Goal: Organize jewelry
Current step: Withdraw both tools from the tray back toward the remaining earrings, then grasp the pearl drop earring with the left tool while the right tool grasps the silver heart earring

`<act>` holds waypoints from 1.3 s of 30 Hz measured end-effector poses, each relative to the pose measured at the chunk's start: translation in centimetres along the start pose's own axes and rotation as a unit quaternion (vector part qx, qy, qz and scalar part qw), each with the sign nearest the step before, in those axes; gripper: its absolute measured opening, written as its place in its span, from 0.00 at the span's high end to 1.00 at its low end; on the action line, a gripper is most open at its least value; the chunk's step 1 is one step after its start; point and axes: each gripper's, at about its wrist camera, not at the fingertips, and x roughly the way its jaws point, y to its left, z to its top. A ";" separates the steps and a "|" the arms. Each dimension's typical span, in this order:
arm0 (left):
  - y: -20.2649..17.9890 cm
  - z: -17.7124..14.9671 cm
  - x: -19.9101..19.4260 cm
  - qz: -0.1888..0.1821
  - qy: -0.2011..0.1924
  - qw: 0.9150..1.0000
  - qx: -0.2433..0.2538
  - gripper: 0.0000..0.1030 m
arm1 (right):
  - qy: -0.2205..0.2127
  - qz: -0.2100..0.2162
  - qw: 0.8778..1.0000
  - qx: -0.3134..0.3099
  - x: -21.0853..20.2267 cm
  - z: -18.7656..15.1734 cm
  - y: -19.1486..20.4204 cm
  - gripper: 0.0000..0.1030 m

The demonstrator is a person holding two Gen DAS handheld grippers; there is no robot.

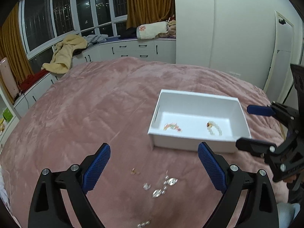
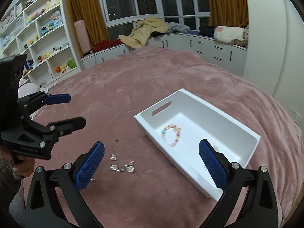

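diagonally, white tray (image 2: 218,117) lies on bedspread (image 2: 133,87).

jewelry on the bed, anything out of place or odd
Yes. Two bracelets lie in the white box, but crystal pieces and a small gold piece lie loose on the pink blanket beside it. Both tools are open and hold nothing.

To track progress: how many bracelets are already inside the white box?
2. A colourful bead bracelet lies at the handle end of the white box; a pale bead bracelet lies at the other end.
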 end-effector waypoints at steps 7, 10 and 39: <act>1.3 -4.8 -0.8 -0.003 0.015 1.000 0.001 0.08 | 0.005 0.030 0.999 -0.019 1.4 -1.3 3.0 0.04; 2.0 -7.1 0.2 -0.009 0.034 0.999 -0.011 0.08 | 0.009 0.050 0.999 -0.016 2.3 -2.2 3.8 0.04; 3.7 -20.8 8.8 -0.053 0.129 0.989 -0.047 0.16 | 0.114 0.065 0.987 -0.092 13.5 -10.7 6.5 0.20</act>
